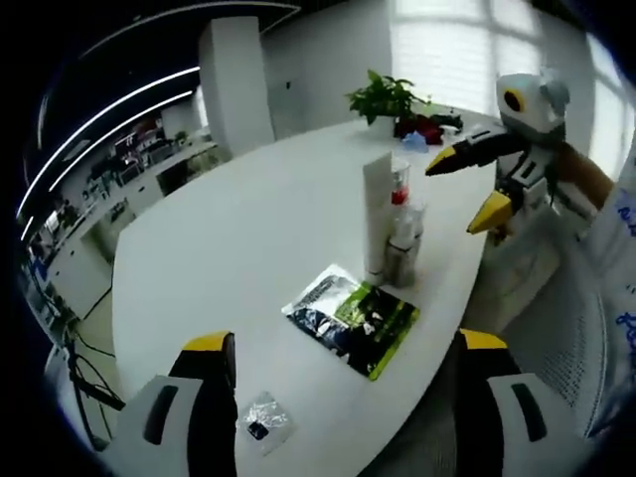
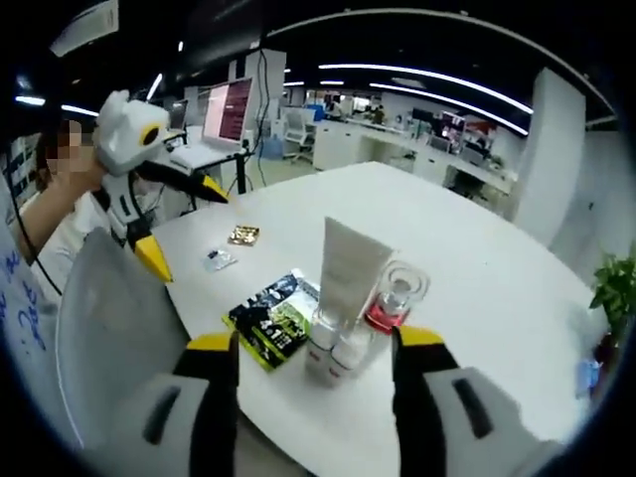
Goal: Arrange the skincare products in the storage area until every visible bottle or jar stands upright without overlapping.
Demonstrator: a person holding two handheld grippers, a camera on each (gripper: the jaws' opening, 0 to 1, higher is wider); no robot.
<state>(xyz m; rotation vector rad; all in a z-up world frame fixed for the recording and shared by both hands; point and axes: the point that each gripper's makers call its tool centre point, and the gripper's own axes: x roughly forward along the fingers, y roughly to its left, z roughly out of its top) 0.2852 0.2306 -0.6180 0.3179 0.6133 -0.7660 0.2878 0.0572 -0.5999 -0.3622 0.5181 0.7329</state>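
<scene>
Left tongs (image 1: 343,358): jaws wide apart, nothing between them; hovering over the near edge of the white oval desk (image 1: 238,229). In the right gripper view they (image 2: 189,224) sit high at the left, also parted and empty.
Right tongs (image 2: 316,363): jaws spread, holding nothing; in the left gripper view they (image 1: 462,189) hang off the desk edge, parted.
Skincare cluster: tall white squeeze tube (image 2: 348,268) upright, directly ahead of the right tongs; clear red-based bottle (image 2: 395,298) touching it beside; two small white-capped bottles (image 2: 338,348) just before the right tongs' jaw tips. All upright, packed close.
Cluster from left tongs: white tube (image 1: 378,214) ahead, beyond the flat black-and-green foil pouch (image 1: 353,318).
Pouch: lying flat, between left tongs and cluster.
Small clear sachet (image 1: 263,417): flat, just beside the left tongs' left jaw.
Far desk end: green potted plant (image 1: 383,97).
</scene>
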